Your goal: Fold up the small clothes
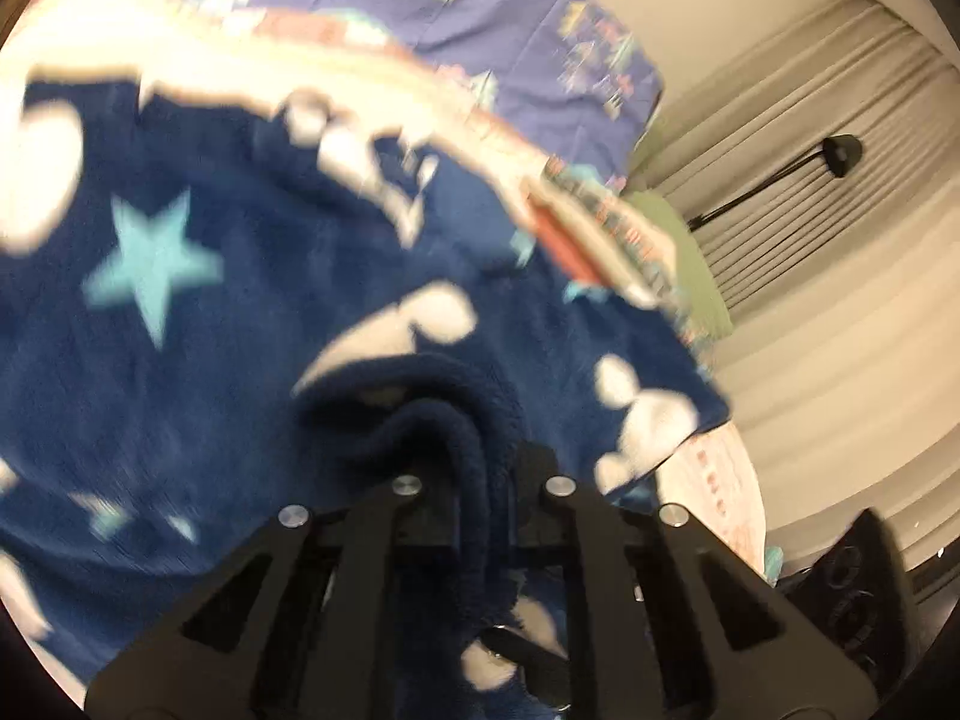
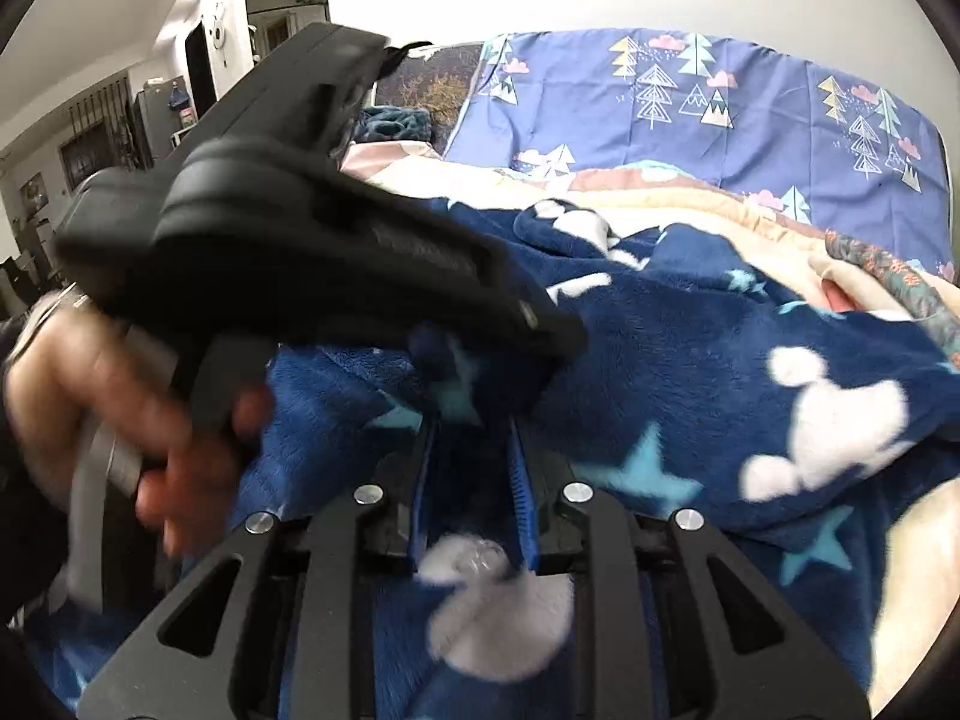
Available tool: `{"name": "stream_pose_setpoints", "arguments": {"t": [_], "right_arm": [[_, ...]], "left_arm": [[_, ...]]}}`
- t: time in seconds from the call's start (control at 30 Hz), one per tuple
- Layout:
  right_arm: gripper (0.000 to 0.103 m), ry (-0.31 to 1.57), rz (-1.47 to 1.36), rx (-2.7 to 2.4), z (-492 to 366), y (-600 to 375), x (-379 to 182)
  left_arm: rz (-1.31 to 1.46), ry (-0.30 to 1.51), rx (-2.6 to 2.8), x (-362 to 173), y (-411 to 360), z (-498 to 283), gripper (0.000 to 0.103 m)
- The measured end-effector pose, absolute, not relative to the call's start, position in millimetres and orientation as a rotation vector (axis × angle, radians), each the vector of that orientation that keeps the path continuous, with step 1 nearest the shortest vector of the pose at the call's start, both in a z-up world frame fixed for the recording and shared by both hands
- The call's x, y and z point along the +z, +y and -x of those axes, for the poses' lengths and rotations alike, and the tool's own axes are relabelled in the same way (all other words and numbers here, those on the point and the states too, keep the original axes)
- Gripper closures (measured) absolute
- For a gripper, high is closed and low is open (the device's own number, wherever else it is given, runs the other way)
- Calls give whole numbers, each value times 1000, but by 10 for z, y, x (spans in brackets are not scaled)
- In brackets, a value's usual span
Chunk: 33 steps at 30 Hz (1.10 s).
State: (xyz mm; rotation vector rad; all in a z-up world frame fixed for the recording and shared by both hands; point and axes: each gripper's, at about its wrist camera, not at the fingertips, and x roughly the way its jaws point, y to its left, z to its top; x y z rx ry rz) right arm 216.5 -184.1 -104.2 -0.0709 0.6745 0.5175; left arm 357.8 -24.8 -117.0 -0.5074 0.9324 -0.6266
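A navy fleece garment (image 1: 198,324) with white mouse-head shapes and light blue stars lies bunched on the bed. My left gripper (image 1: 474,456) is shut on a thick folded edge of it. In the right wrist view the same garment (image 2: 720,348) spreads to the right. My right gripper (image 2: 471,450) is shut on a fold of it between its blue pads (image 2: 521,480). The left gripper's black body (image 2: 312,240), held by a hand (image 2: 120,408), crosses just above and left of my right gripper, very close to it.
The bed carries a cream quilt (image 2: 750,204) with a patterned border and a purple sheet (image 2: 720,102) with tree prints at the back. Pleated curtains (image 1: 810,180) and a black lamp (image 1: 840,156) stand to the right. A room with furniture (image 2: 120,120) opens at left.
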Motion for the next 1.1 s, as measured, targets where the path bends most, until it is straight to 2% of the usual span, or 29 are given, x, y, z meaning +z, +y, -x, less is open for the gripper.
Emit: {"name": "stream_pose_setpoints", "arguments": {"t": [0.17, 0.27, 0.37, 0.6, 0.63, 0.7, 0.73, 0.77, 0.97, 1.07, 1.1], "right_arm": [[78, 734, -49, 233, -2423, -2498, -1180], [81, 837, -318, 138, -2589, -3007, -1442], [83, 823, -348, 153, -2577, -3067, -1448], [79, 817, -272, 138, -2608, -2952, -1479], [79, 817, -272, 138, -2619, -2949, -1479], [78, 817, -268, 137, -2601, -2928, -1481], [77, 817, -265, 139, -2610, -2921, -1481], [76, 817, -264, 143, -2608, -2929, -1480], [72, 833, -155, 117, -2369, -2833, -1270], [70, 768, -124, 221, -2260, -2725, -967], [66, 739, -105, 236, -2256, -2687, -876]], "left_arm": [[338, 725, -608, -344, -36, -3517, 93], [243, 643, -524, -92, 148, -3483, 93], [223, 650, -446, -188, 419, -3518, 93], [263, 826, -295, -973, 947, -3704, 91], [266, 846, -291, -1070, 954, -3733, 88], [233, 874, -241, -1230, 1017, -3746, 71], [210, 874, -201, -1261, 1043, -3748, 52], [178, 859, -150, -1277, 1075, -3717, 45], [115, 767, -176, -994, 1007, -3566, 42], [104, 718, -255, -803, 816, -3534, 42], [95, 708, -286, -772, 732, -3528, 41]]}}
